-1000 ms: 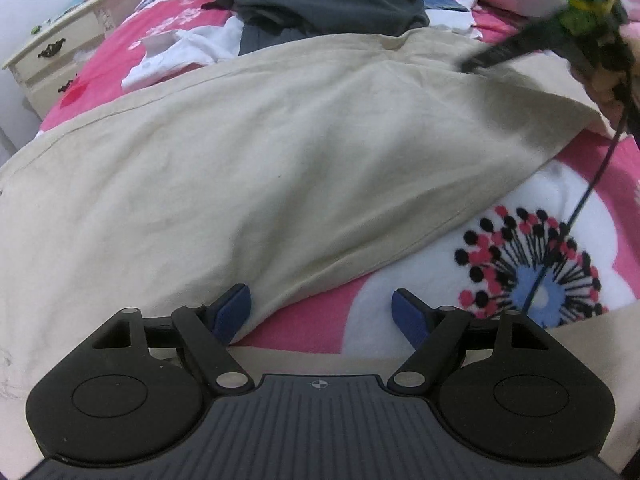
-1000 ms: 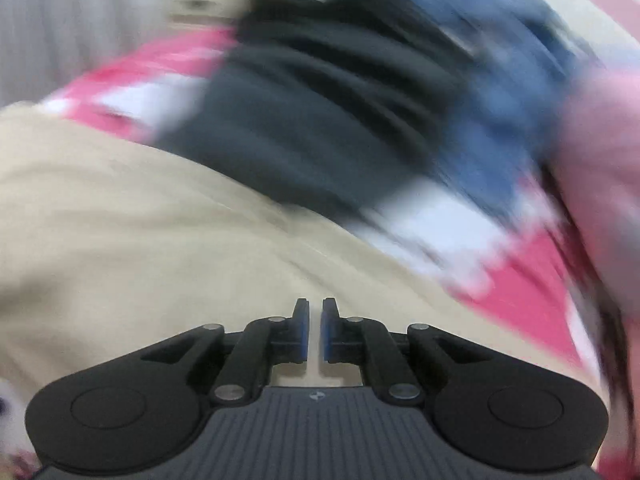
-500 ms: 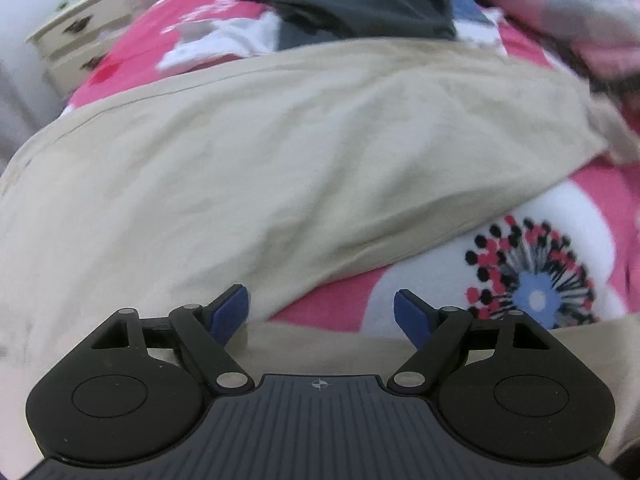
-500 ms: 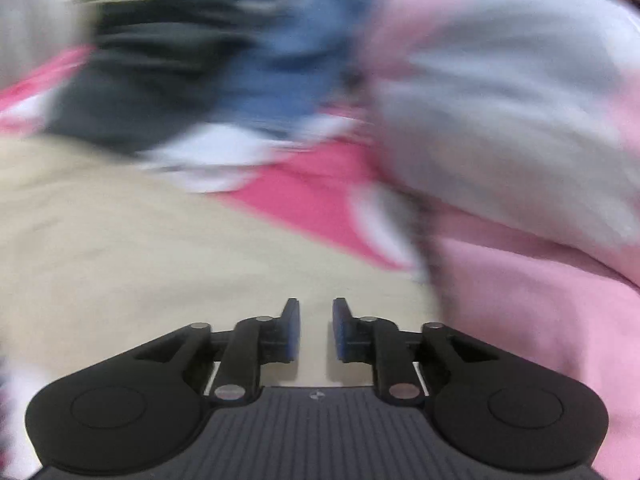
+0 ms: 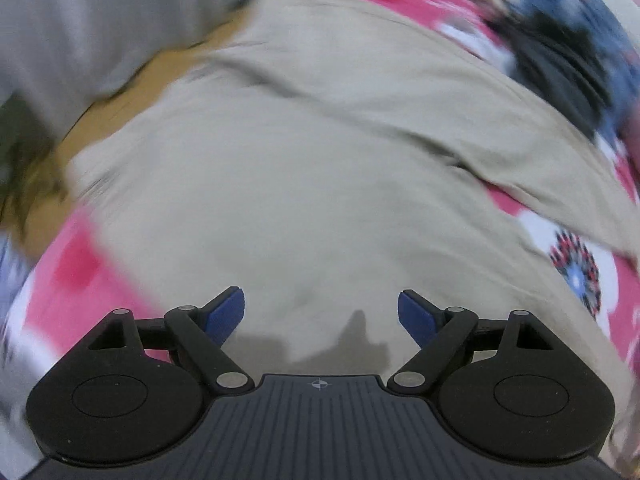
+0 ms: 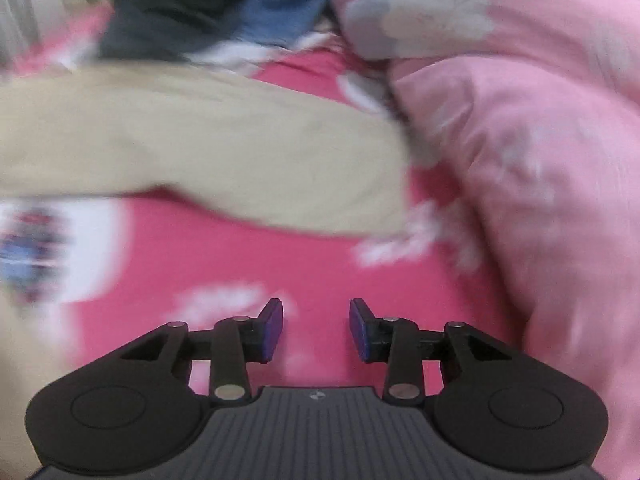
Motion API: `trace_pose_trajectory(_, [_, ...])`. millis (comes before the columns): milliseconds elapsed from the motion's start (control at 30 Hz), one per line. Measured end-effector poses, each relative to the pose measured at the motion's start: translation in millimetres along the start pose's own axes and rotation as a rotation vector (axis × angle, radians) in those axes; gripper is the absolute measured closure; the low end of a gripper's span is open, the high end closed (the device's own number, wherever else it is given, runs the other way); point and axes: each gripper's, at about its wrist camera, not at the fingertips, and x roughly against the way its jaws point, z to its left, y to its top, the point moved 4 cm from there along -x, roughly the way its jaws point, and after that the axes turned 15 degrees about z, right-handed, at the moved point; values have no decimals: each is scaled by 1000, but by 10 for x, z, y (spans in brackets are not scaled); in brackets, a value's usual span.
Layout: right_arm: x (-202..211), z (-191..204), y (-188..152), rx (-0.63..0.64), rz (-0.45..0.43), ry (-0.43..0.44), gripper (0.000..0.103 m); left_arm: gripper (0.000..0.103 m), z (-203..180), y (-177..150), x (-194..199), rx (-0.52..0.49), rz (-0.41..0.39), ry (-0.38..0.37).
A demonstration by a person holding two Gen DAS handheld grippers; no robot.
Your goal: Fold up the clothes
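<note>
Below, in the left wrist view, the left gripper (image 5: 321,312) sits at the lower centre of the frame with its blue pads (image 5: 224,314) spread wide and nothing between them; it hangs over the near part of the beige garment (image 5: 320,168), which fills the middle of the frame and runs from the upper centre down to the gripper. The pink floral sheet (image 5: 76,268) shows at the lower left and along the right edge, and a dark and blue clothes pile (image 5: 572,52) lies at the upper right, beyond the garment's far edge. In the right wrist view, the right gripper (image 6: 316,328) sits at the lower centre, its pads (image 6: 272,330) parted by a moderate gap and empty, above bare sheet (image 6: 240,264). The garment (image 6: 192,152) crosses the left and centre of that frame, apart from the gripper, with one end near a pink quilt (image 6: 540,140) that fills the right side. The clothes pile (image 6: 192,8) lies at the upper left. Both views are blurred, so fine folds cannot be made out.
</note>
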Motion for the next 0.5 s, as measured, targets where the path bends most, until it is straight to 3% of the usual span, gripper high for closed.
trace_pose_trajectory(167, [303,28,-714,-268,70,346,57,17,733,-239,46,295,20,-47])
trace_pose_trajectory(300, [207,-13,-1501,-587,242,568,57,16,918,-183,-49,367,-4,-45])
trace_pose_trajectory(433, [44,36,-2004,-816,334,638,56,18,1104,-128,-143,438,-29,-43])
trace_pose_trajectory(500, [-53,59,-2091,-894,332,640,56,19,1193,-100,-190,472,-42,-42])
